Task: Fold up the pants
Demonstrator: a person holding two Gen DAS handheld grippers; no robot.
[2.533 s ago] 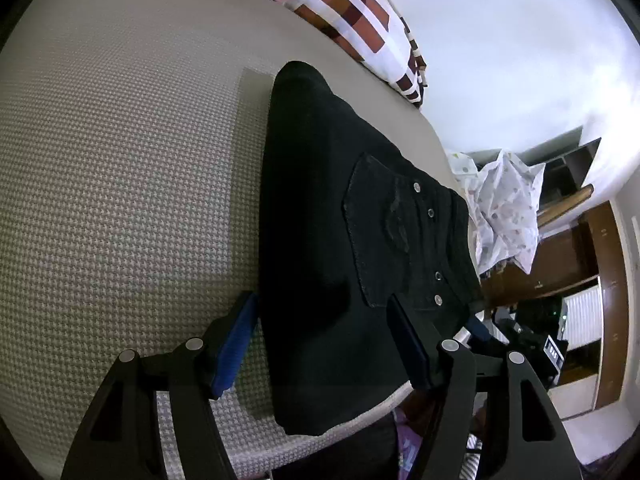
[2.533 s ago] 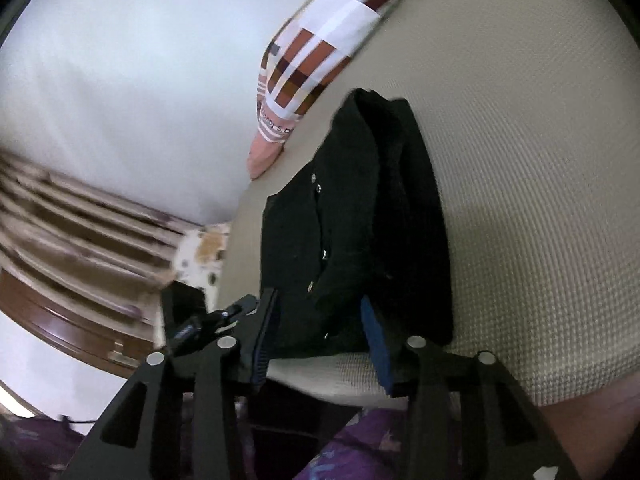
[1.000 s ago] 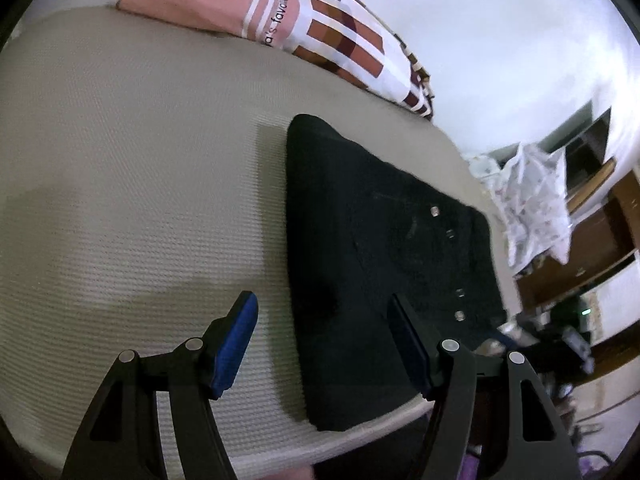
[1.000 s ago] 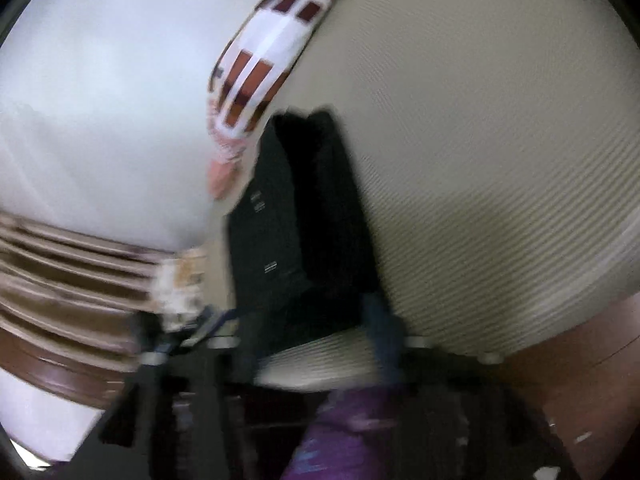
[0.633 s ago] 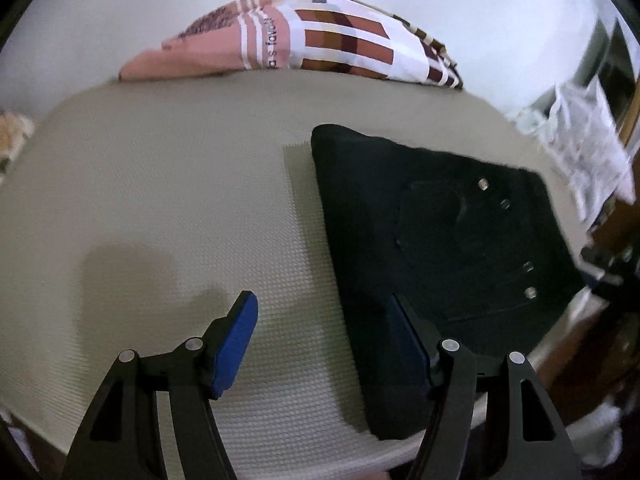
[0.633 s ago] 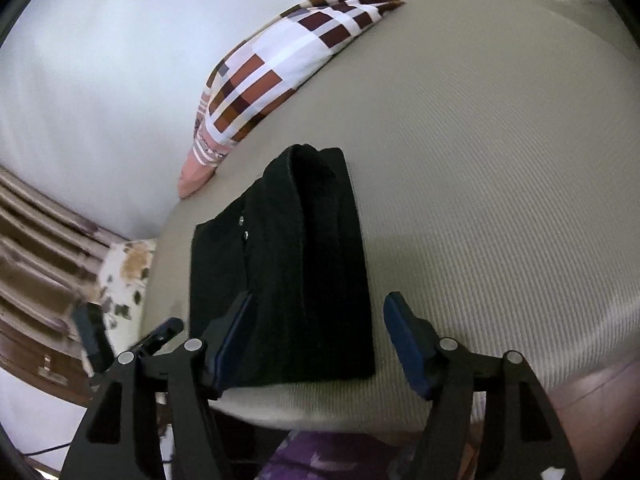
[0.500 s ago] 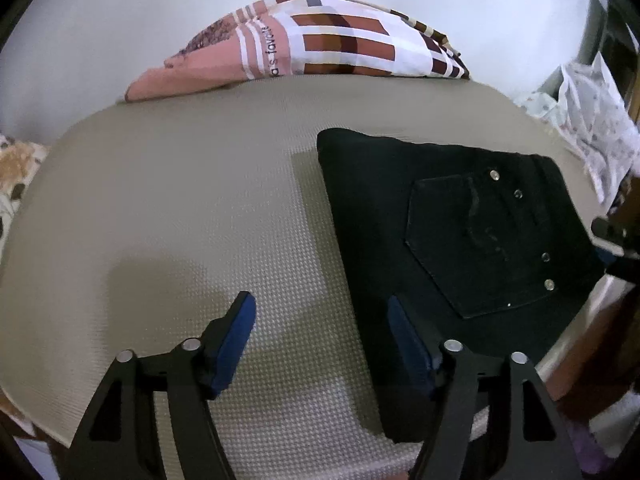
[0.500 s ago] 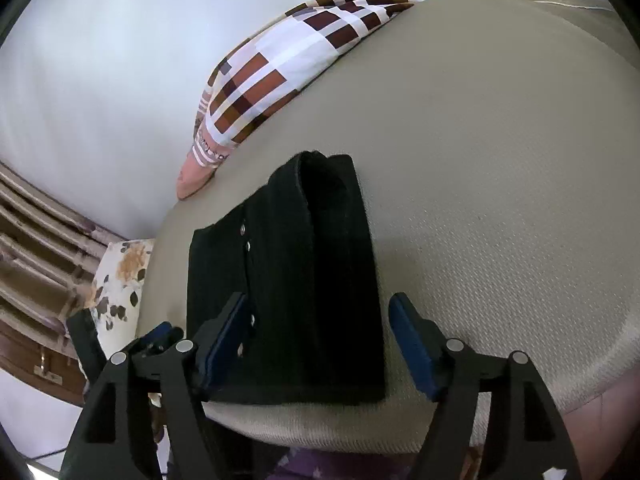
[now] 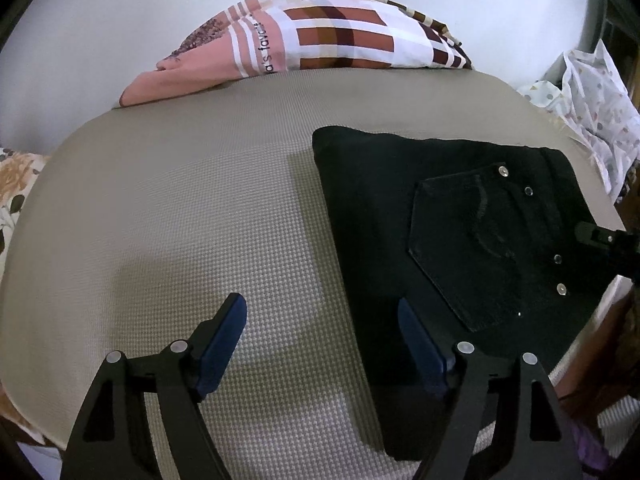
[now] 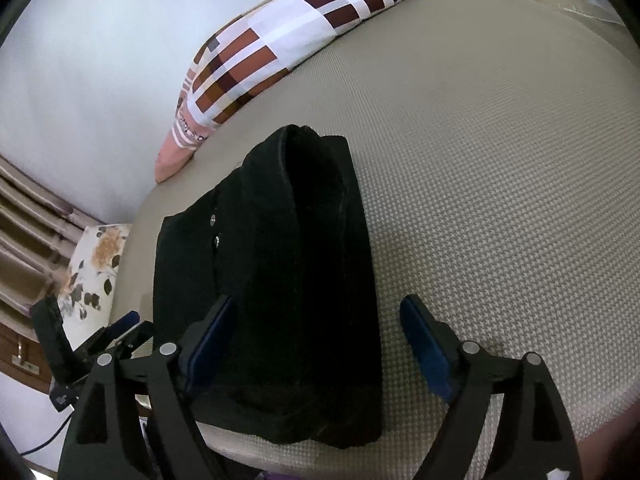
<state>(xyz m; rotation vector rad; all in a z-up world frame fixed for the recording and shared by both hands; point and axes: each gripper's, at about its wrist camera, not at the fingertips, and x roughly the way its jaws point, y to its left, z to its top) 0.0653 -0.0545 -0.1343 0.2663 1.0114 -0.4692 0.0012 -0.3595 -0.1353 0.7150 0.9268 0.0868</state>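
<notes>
Grippers [image 9: 322,340] [image 10: 316,336] tilt downward, fingers opening, over folded pants [image 9: 460,240].

Partly readable black lettering, "a's favo", runs along the white stripe of the checked pillow [image 9: 320,36].

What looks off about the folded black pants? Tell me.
Little stands out. The pants lie folded on the mattress, but at its edge. In the right wrist view the fold bulges, with uneven layer edges.

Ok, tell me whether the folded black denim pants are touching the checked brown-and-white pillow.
Apart. The left wrist view shows a band of bare beige mattress between the pants and the pillow.
</notes>
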